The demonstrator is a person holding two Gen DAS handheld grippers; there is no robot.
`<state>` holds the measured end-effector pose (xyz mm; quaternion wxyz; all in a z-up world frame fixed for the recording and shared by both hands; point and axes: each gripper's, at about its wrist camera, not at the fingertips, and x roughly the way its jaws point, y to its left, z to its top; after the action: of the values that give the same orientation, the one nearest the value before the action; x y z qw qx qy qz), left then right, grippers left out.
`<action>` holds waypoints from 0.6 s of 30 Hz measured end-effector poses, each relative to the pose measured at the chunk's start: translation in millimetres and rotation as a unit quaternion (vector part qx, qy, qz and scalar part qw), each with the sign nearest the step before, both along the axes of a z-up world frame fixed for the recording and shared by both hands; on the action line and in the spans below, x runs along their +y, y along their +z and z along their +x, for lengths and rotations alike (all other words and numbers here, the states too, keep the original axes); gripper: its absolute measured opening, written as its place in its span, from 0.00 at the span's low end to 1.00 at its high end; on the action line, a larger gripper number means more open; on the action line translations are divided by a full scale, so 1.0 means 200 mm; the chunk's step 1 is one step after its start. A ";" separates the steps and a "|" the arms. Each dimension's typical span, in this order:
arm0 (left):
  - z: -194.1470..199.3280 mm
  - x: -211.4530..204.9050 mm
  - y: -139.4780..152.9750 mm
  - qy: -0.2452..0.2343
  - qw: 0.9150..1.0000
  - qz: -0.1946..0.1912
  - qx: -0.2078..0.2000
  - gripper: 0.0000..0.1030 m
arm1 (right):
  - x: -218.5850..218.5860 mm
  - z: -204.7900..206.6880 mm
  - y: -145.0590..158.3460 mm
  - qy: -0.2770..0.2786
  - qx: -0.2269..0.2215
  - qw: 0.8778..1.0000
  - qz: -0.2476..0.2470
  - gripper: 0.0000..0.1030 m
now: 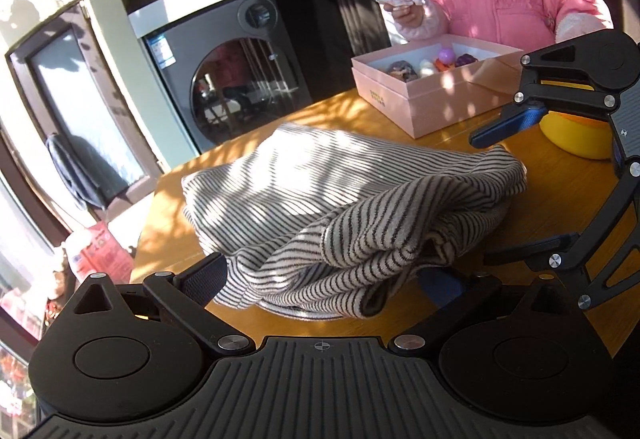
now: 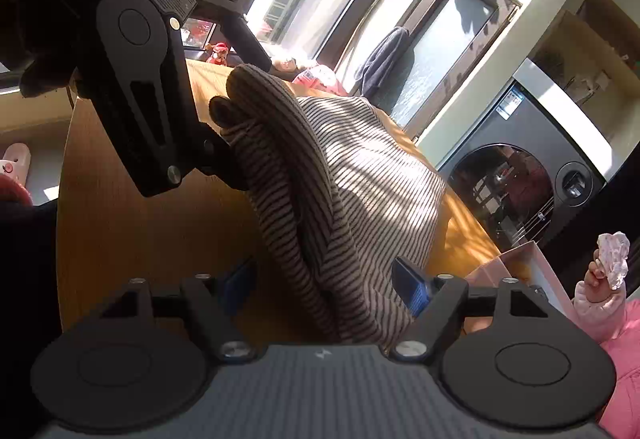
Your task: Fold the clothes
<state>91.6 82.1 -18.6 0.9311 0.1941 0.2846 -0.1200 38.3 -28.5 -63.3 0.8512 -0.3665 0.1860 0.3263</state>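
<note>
A: Where's the shirt?
B: Mid-frame, folded on the table.
A: And the tongs?
B: Left tongs spread around its near edge; right tongs spread too, straddling a fold.

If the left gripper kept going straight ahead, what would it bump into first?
Most likely the folded black-and-white striped cloth: it already lies between the open fingers of the left gripper. The pink cardboard box sits farther back on the wooden table.
</note>
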 end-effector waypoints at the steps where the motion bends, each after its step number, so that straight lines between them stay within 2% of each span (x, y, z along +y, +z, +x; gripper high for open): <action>1: 0.00 0.01 0.00 0.002 1.000 -0.008 0.004 1.00 | 0.02 0.00 -0.02 0.002 -0.010 1.000 -0.004 0.73; 3: 0.02 0.04 0.01 0.007 0.999 -0.030 0.014 1.00 | 0.07 0.00 -0.05 0.005 -0.028 1.000 -0.007 0.73; 5: 0.02 0.07 0.01 0.012 0.998 -0.052 0.026 1.00 | 0.10 0.02 -0.05 0.015 -0.023 1.000 0.010 0.70; 7: 0.01 0.11 0.02 0.008 0.997 -0.067 0.034 1.00 | 0.11 0.08 -0.03 0.006 0.008 0.999 0.043 0.63; 8: 0.00 0.13 0.03 0.003 0.997 -0.074 0.035 1.00 | 0.11 0.11 -0.02 -0.003 0.019 0.998 0.055 0.54; 11: -0.07 0.22 0.08 -0.008 0.994 -0.106 0.030 1.00 | 0.06 0.19 0.01 -0.030 0.066 0.992 0.100 0.40; 15: -0.11 0.38 0.18 0.010 0.985 -0.174 0.013 1.00 | -0.02 0.22 0.09 -0.055 0.096 0.984 0.140 0.31; 18: -0.07 0.51 0.26 0.037 0.970 -0.241 0.003 1.00 | -0.03 0.13 0.17 -0.021 0.087 0.990 0.110 0.29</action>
<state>76.7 184.0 32.9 0.9533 -0.0474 0.2569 -0.1514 63.6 -35.4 -28.9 0.8737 -0.2364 0.2301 0.3576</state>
